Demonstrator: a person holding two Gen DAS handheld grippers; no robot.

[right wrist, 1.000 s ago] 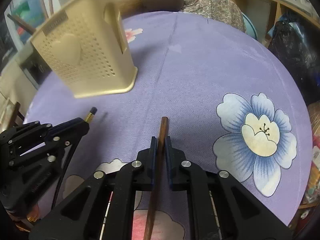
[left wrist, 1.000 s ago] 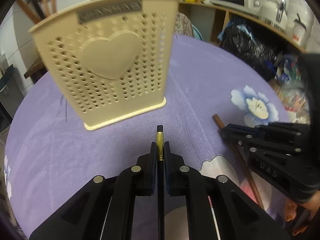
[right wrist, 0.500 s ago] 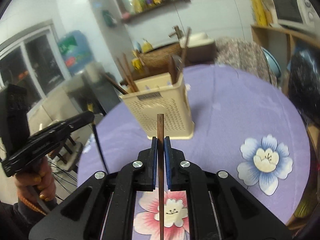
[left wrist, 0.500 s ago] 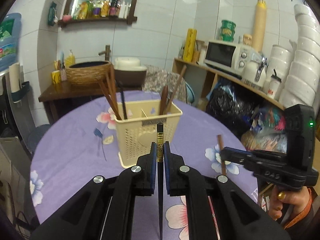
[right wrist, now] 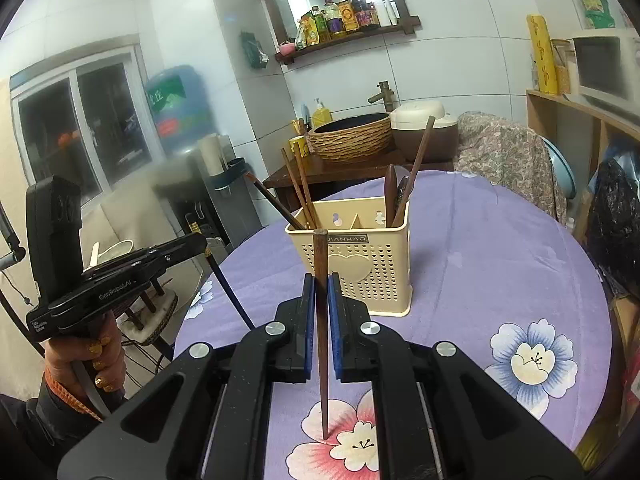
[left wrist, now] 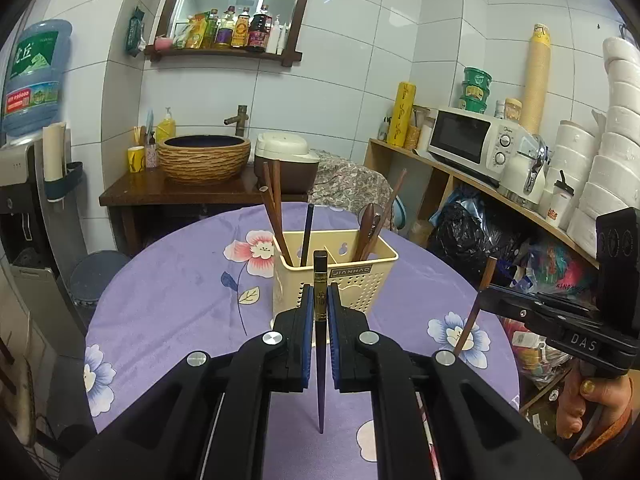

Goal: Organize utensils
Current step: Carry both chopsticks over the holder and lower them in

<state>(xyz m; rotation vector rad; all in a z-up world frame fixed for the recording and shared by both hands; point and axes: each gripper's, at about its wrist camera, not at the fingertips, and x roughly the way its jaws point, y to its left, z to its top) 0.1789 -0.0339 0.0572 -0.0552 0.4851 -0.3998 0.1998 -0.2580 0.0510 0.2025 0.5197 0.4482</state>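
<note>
Cream holder (left wrist: 352,280): five utensils; each tool grips one chopstick.

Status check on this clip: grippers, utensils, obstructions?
Left gripper shut on black chopstick. Right gripper shut on brown chopstick. Utensil holder ahead, partly filled. Nothing between.

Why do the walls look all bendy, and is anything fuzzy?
Left wrist view: the fisheye lens bows the tiled wall and darkens the corners; everything looks sharp. Right wrist view: same bending, and the water bottle and window look fuzzy.
</note>
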